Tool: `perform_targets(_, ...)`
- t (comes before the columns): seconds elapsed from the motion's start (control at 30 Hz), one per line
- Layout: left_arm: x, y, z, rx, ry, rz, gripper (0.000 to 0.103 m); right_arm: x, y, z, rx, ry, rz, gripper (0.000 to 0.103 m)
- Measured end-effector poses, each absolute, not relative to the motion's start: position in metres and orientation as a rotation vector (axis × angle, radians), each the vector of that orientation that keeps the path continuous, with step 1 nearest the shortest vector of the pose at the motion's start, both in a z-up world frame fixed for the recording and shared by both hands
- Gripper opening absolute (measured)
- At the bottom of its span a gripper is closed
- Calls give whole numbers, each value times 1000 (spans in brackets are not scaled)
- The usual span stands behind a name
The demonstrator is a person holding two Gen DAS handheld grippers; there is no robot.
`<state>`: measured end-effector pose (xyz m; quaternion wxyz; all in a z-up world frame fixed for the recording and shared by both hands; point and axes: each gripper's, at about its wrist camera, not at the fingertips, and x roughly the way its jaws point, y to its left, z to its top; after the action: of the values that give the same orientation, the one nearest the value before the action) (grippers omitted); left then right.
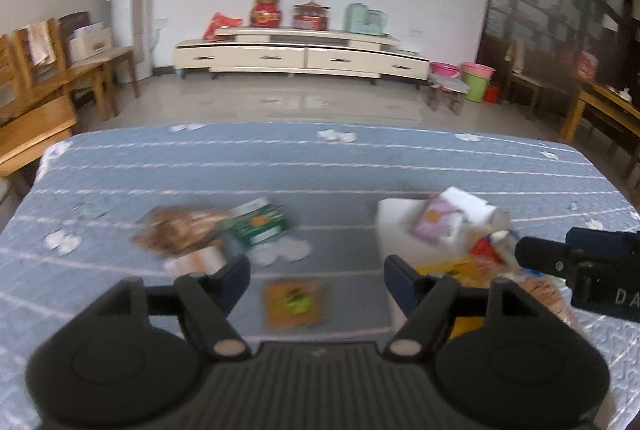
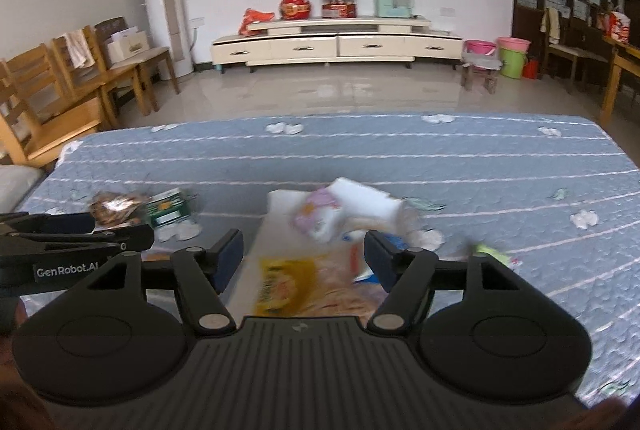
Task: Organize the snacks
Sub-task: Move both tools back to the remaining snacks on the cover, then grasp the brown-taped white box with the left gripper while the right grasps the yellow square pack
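From the left wrist view, the left tool (image 1: 317, 276) hangs released, its two dark-padded fingers spread wide with nothing between them, above the worktop covered in a blue quilted cloth with white stripes (image 1: 200, 166). Just ahead of and below the gap lies a small flat orange snack packet with a green mark (image 1: 295, 304), blurred, alone on the cloth and seemingly with its long axis running away from the camera. Farther ahead to the left sit a brown crinkled snack bag (image 1: 180, 230) and a green-and-white carton (image 1: 260, 222), touching each other. To the right a white shallow box (image 1: 472, 208) holds a pale purple packet (image 1: 436, 224). From the right wrist view, the right tool (image 2: 303, 257) is likewise released, fingers wide apart, hovering directly over that box, where a yellow snack packet (image 2: 286, 284) lies between and just beyond its fingers. By my judgement the orange packet is the loose item nearest the left tool, lying straight ahead and low, so the left hand is better placed to take it.
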<state>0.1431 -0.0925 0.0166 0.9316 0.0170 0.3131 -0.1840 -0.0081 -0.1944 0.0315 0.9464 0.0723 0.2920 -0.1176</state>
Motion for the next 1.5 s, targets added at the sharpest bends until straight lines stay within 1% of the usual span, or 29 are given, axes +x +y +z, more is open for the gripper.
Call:
perform_targets(0.1, 140, -68, 12, 23, 642, -345, 75, -5, -180, 29, 141, 603, -207, 84)
perform_targets(0.33, 155, -13, -13, 1, 663, -241, 87, 0, -153, 20, 130, 624, -142, 88)
perform_targets(0.43, 176, -3, -25, -23, 698, -205, 89, 2, -147, 16, 130, 628, -122, 89)
perform_targets(0.53, 194, -6, -32, -31, 719, -196, 90, 5, -145, 13, 120, 631, -114, 90)
perform_targets(0.57, 201, -12, -33, -30, 722, -196, 94, 7, -144, 11, 115, 633, -113, 90)
perform_targets(0.63, 213, -25, -38, -22, 724, -196, 98, 10, -144, 8, 109, 638, -110, 90)
perform_targets(0.83, 250, -55, -60, 1, 782, -120, 98, 21, -143, -1, 105, 668, -101, 90)
perform_targets(0.9, 257, -55, -65, -28, 803, -106, 93, 23, -141, -5, 104, 679, -96, 92)
perform_targets(0.93, 260, -56, -68, -31, 814, -108, 86, 27, -141, -7, 107, 685, -94, 93)
perform_targets(1.0, 262, -55, -74, -37, 830, -149, 71, 33, -141, -12, 114, 697, -89, 97)
perform_targets(1.03, 260, -54, -75, -24, 820, -157, 61, 36, -141, -14, 120, 704, -89, 98)
perform_targets(1.07, 257, -54, -74, 4, 810, -161, 47, 39, -140, -16, 129, 708, -90, 99)
perform_targets(1.5, 207, 3, -66, 33, 747, -147, 47, 102, -109, -54, 178, 841, -59, 103)
